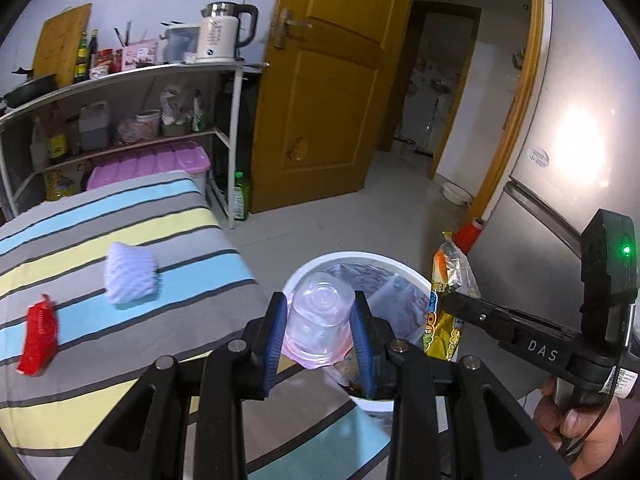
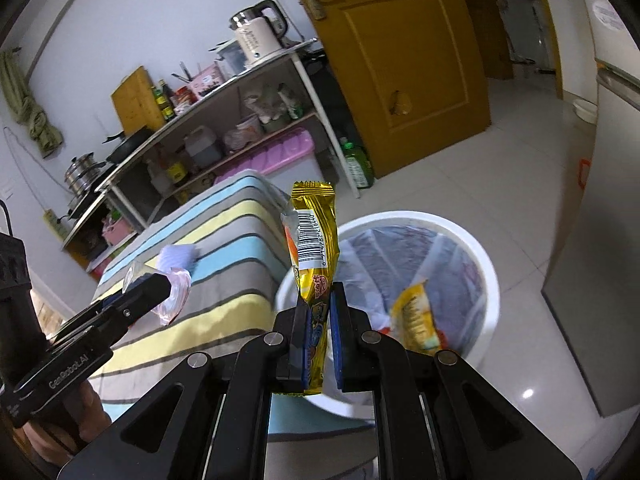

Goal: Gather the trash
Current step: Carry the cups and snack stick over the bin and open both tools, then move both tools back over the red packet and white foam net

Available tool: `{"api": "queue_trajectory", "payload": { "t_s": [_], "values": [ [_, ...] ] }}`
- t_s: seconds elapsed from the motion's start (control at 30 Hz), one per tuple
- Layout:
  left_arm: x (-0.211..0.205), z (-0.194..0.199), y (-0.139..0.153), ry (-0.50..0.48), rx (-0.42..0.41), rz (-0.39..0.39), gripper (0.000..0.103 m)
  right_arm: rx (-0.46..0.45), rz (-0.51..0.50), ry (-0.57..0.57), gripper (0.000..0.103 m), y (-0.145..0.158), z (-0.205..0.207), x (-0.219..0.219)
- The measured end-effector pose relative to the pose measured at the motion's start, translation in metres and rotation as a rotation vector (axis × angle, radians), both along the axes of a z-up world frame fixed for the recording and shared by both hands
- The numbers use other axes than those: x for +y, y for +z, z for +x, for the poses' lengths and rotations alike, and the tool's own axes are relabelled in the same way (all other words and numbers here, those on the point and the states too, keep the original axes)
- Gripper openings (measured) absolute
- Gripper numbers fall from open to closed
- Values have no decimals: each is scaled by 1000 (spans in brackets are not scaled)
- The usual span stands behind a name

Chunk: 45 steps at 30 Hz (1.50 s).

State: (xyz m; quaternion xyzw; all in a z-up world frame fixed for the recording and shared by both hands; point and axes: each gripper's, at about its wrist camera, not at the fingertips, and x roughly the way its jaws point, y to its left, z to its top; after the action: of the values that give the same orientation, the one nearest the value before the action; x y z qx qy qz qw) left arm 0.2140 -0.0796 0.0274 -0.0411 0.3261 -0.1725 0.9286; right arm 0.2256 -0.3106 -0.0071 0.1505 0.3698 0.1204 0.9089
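Observation:
My left gripper (image 1: pixel 320 312) is shut on a clear plastic cup (image 1: pixel 320 316) with a pink rim, held over the near edge of the white trash bin (image 1: pixel 352 258). My right gripper (image 2: pixel 320 312) is shut on a gold snack wrapper (image 2: pixel 314 236), upright beside the bin (image 2: pixel 486 256); the wrapper also shows in the left wrist view (image 1: pixel 452 276). Another yellow wrapper (image 2: pixel 416 320) lies inside the lined bin. On the striped table (image 1: pixel 120 220) lie a red wrapper (image 1: pixel 39 336) and a pale lilac foam piece (image 1: pixel 130 274).
A shelf rack (image 1: pixel 120 120) with a kettle (image 1: pixel 224 32), bottles and pans stands behind the table. A green bottle (image 1: pixel 241 196) stands on the floor by the yellow door (image 1: pixel 332 80). A grey fridge (image 1: pixel 560 140) is right of the bin.

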Motion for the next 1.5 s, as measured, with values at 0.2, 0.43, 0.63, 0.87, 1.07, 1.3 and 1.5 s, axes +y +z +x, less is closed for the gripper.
{"api": "queue_trajectory", "payload": {
  "t_s": [0.2, 0.43, 0.63, 0.87, 1.07, 1.3, 1.5],
  "values": [
    [-20, 17, -15, -39, 44, 0, 34, 42, -10, -26, 9, -17, 11, -15],
    [-34, 32, -30, -64, 93, -1, 34, 74, -3, -43, 14, -32, 20, -27],
    [-34, 36, -34, -58, 104, -15, 48, 81, -14, -54, 42, -37, 24, -31],
    [-30, 32, -30, -54, 87, -22, 48, 71, -14, -52, 42, -33, 22, -30],
    [-17, 19, -20, -36, 51, -33, 48, 30, -17, -20, 42, -17, 11, -19],
    [9, -6, -4, 5, 3, -37, 48, -26, -33, 37, 42, 4, -5, 6],
    [37, -24, 5, 58, -26, -49, 48, -63, -45, 84, 42, 21, -19, 32]
  ]
}}
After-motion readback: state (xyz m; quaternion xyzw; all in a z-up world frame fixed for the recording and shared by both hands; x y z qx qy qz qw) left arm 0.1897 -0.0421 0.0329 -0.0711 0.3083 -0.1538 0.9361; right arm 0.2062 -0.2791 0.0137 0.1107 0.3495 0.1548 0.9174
